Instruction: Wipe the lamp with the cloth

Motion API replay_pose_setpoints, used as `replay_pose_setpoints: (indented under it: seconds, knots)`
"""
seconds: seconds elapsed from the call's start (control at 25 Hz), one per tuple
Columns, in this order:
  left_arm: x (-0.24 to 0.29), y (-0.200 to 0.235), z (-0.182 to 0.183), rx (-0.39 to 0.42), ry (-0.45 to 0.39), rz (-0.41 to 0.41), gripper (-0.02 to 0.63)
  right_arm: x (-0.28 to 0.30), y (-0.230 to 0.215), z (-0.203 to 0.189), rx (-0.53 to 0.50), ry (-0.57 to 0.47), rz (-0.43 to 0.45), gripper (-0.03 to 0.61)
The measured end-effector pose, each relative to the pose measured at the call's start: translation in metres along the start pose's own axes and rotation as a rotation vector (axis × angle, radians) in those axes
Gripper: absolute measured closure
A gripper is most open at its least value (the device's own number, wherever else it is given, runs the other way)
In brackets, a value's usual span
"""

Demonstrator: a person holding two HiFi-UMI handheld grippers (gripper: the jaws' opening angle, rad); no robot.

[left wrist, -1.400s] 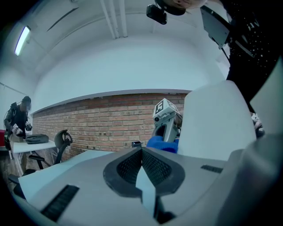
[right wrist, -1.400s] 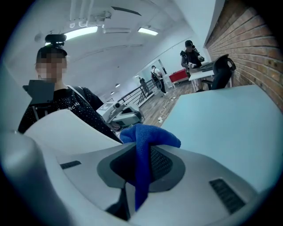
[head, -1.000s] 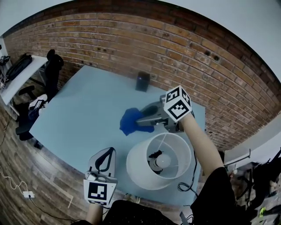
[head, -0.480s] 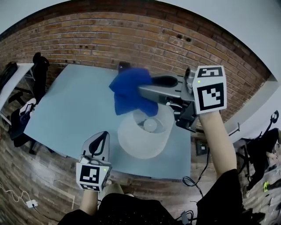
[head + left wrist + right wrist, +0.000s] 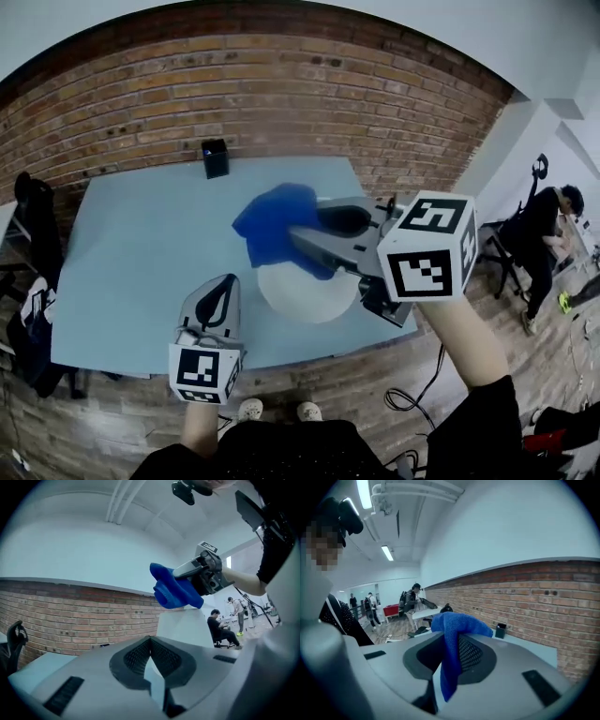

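My right gripper (image 5: pixel 296 234) is shut on a blue cloth (image 5: pixel 277 221), which hangs bunched from its jaws above the far rim of the white lamp shade (image 5: pixel 302 292). In the right gripper view the cloth (image 5: pixel 453 634) drapes over and between the jaws of the right gripper (image 5: pixel 447 644). My left gripper (image 5: pixel 225 283) is shut and holds nothing, low at the table's near edge, left of the shade. The left gripper view looks past the left gripper (image 5: pixel 150 641) up at the cloth (image 5: pixel 174 590) and the shade (image 5: pixel 185 627). The bulb is hidden.
The lamp stands near the front right of a pale blue table (image 5: pixel 141 253) set against a brick wall. A small black box (image 5: pixel 216 157) stands at the table's back edge. A person (image 5: pixel 548 217) sits at the right, and a dark chair (image 5: pixel 36 199) is at the left.
The right gripper has lifted the blue cloth off the table and carried it above the lamp shade. The head view has shifted. The left gripper stays low and shut.
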State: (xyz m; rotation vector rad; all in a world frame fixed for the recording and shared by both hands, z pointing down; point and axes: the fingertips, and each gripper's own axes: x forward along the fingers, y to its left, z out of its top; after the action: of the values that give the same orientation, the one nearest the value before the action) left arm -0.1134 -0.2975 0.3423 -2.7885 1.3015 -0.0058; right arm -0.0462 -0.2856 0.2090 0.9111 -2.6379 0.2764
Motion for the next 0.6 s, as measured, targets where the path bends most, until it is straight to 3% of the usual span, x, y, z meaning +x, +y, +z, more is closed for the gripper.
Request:
replay_pose_setpoints:
  seconds: [0.16, 0.28, 0.4, 0.6]
  knots:
    - [-0.002, -0.003, -0.011, -0.016, 0.002, -0.120, 0.606, 0.009, 0.001, -0.025, -0.062, 0.043, -0.238, 0.517]
    - [-0.007, -0.005, -0.018, -0.031, 0.006, -0.171, 0.606, 0.016, 0.004, -0.041, -0.074, 0.046, -0.354, 0.516]
    - [-0.014, -0.004, -0.025, -0.044, 0.012, -0.200, 0.606, 0.028, 0.007, -0.057, -0.051, 0.040, -0.422, 0.515]
    - [-0.021, 0.006, -0.036, -0.057, 0.028, -0.222, 0.606, 0.052, 0.011, -0.100, 0.035, 0.053, -0.462, 0.516]
